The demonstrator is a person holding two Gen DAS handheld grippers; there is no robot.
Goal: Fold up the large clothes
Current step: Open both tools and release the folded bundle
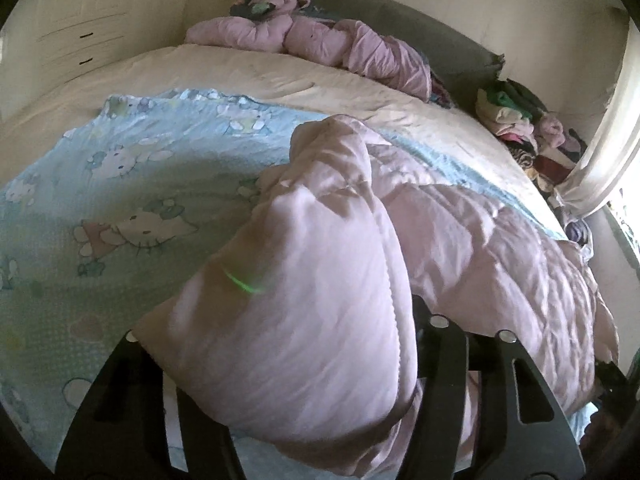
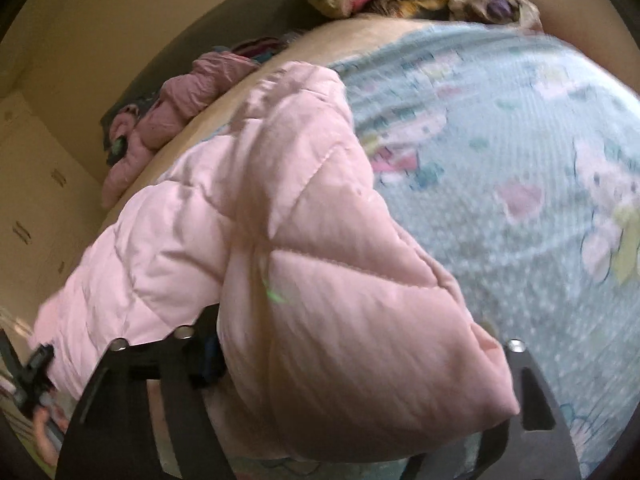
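Observation:
A pale pink quilted puffer coat [image 1: 304,300] lies bunched on a light blue cartoon-print blanket [image 1: 120,184] on the bed. My left gripper [image 1: 288,380] is shut on a thick fold of the coat, which bulges up between the black fingers and hides their tips. In the right wrist view the same pink coat [image 2: 320,280] fills the middle. My right gripper [image 2: 352,392] is shut on another puffy fold of it, held above the blue blanket [image 2: 520,160]. The right view is blurred.
A second, mauve puffer jacket [image 1: 320,44] lies crumpled by the grey headboard [image 1: 440,32]; it also shows in the right wrist view [image 2: 180,100]. A heap of mixed clothes [image 1: 520,128] sits at the bed's far right corner. White wardrobe drawers [image 1: 68,40] stand to the left.

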